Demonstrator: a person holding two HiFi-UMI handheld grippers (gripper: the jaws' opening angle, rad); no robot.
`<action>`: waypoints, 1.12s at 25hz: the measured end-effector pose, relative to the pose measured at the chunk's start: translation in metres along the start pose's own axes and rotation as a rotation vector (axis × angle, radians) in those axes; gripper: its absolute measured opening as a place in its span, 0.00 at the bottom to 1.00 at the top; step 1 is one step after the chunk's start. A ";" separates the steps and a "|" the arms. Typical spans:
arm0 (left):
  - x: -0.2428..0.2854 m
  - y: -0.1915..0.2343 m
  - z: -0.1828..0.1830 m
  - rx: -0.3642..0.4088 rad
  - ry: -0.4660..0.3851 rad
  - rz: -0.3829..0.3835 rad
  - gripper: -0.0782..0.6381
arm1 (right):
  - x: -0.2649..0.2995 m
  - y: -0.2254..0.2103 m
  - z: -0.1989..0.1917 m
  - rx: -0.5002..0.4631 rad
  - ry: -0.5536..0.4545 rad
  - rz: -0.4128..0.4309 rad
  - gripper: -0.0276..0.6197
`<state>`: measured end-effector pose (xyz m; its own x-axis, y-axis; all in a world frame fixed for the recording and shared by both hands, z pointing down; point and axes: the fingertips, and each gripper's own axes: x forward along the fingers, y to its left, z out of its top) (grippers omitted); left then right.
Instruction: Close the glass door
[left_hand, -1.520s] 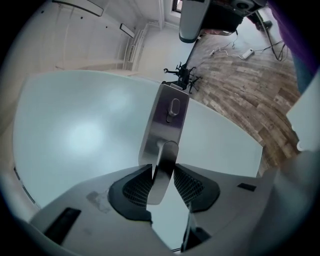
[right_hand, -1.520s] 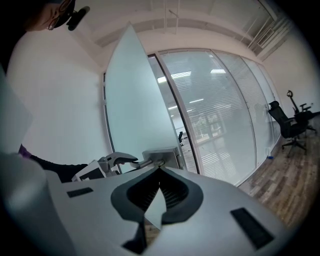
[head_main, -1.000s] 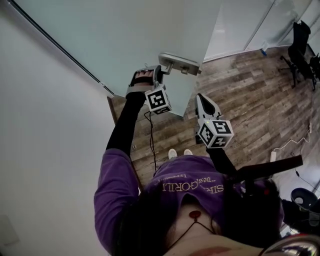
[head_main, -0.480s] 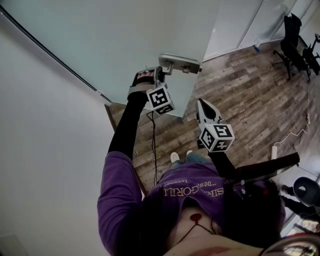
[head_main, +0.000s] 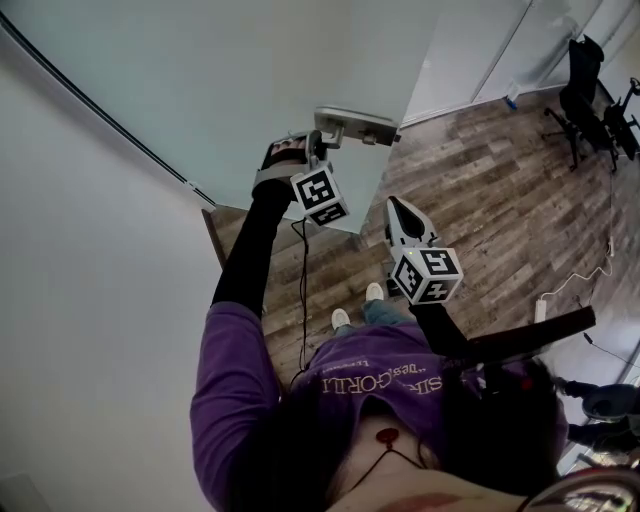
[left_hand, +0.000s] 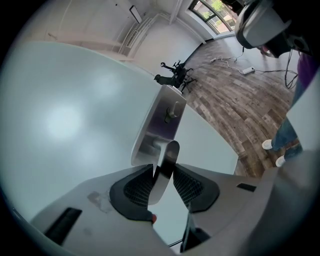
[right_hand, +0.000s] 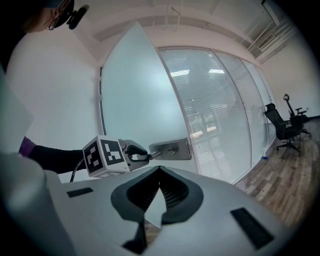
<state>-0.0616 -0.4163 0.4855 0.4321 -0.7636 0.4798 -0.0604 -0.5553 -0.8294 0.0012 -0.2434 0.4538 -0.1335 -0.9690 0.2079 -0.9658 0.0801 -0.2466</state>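
The frosted glass door (head_main: 250, 80) fills the upper left of the head view. A metal lock plate (head_main: 358, 125) sits at its free edge. My left gripper (head_main: 318, 142) is shut on the door handle, whose metal lever (left_hand: 167, 159) runs between the pads in the left gripper view, below the plate (left_hand: 160, 120). My right gripper (head_main: 393, 206) hangs apart to the right, over the floor, jaws shut and holding nothing. The right gripper view looks past its closed tips (right_hand: 159, 169) at the left gripper (right_hand: 141, 154) on the handle plate (right_hand: 172, 149).
A white wall (head_main: 90, 300) stands close on the left, beside the door. Wood-plank floor (head_main: 480, 190) spreads to the right, with a black office chair (head_main: 585, 85) far back and a white cable (head_main: 575, 285) lying on it. A glass partition (right_hand: 220, 110) stands behind the door.
My left gripper has shifted a little with the handle in it, and the door edge has moved with it. The right gripper has stayed where it was.
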 end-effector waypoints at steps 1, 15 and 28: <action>0.002 0.001 0.002 -0.003 0.005 -0.004 0.28 | 0.002 -0.003 0.003 0.000 -0.002 0.004 0.02; 0.044 0.015 0.000 -0.052 0.039 0.001 0.28 | 0.040 -0.039 0.017 -0.001 0.002 0.039 0.02; 0.080 0.037 0.006 -0.097 0.091 0.017 0.29 | 0.061 -0.079 0.027 0.013 0.020 0.069 0.02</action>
<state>-0.0240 -0.4960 0.4916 0.3470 -0.7977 0.4932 -0.1559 -0.5677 -0.8084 0.0756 -0.3151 0.4605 -0.2038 -0.9564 0.2090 -0.9514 0.1431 -0.2728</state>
